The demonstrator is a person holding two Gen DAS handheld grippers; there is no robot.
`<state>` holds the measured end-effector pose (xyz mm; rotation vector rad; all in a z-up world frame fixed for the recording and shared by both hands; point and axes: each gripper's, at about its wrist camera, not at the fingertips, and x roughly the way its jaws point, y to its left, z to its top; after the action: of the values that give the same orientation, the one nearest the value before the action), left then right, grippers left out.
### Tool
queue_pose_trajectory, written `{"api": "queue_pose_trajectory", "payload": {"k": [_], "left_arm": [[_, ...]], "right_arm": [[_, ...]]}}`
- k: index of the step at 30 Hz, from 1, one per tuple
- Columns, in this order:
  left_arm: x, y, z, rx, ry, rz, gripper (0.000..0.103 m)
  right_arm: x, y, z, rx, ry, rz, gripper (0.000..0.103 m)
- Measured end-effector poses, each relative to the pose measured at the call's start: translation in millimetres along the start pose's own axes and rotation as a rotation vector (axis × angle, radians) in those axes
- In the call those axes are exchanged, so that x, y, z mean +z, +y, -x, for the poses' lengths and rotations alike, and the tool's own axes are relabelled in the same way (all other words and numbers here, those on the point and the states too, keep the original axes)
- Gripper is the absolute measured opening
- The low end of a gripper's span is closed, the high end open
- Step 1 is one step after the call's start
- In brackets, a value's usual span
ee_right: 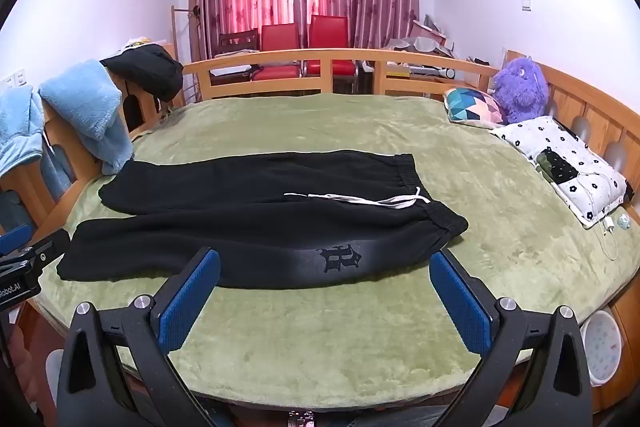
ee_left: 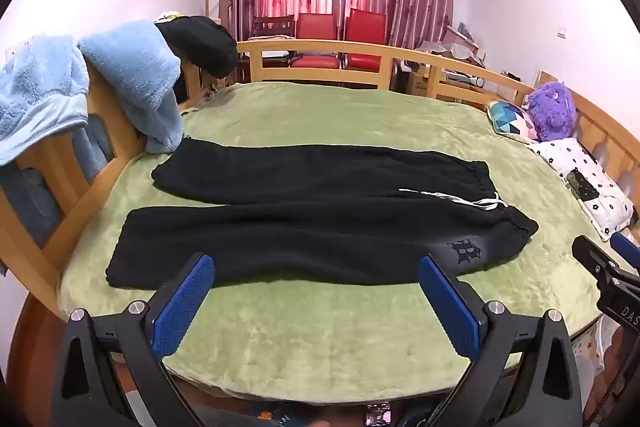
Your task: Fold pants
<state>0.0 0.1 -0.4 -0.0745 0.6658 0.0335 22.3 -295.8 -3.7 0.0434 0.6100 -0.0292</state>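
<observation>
on pants (ee_right: 256, 223), gothic emblem (ee_right: 340, 257)

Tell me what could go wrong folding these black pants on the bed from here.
The white drawstring lies loose across the black pants near the waistband; it could snag or get trapped in the fold. The blue fleece hanging over the bed rail touches the far leg's cuff and might drag along. Both the left gripper and right gripper are open and short of the fabric, so a shallow pinch may slip.

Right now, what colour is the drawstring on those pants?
White, against the black pants; the drawstring shows best in the right wrist view.
</observation>
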Motion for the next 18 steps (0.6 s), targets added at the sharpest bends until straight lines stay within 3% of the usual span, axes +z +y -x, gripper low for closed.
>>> {"api": "queue_pose_trajectory", "payload": {"k": [4, 6, 18], "left_arm": [[0, 5, -3, -0.003, 0.000, 0.003, 0.103], [0, -4, 5, 0.033, -0.048, -0.051, 0.103], [-2, -9, 1, 0.008, -0.015, -0.032, 0.103]], "right_arm": [[-1, 0, 2, 0.008, -0.018, -0.011, 0.103], [-2, 0, 1, 0.006, -0.012, -0.010, 0.103], [1, -2, 0, 0.008, -0.008, -0.016, 0.103]]}}
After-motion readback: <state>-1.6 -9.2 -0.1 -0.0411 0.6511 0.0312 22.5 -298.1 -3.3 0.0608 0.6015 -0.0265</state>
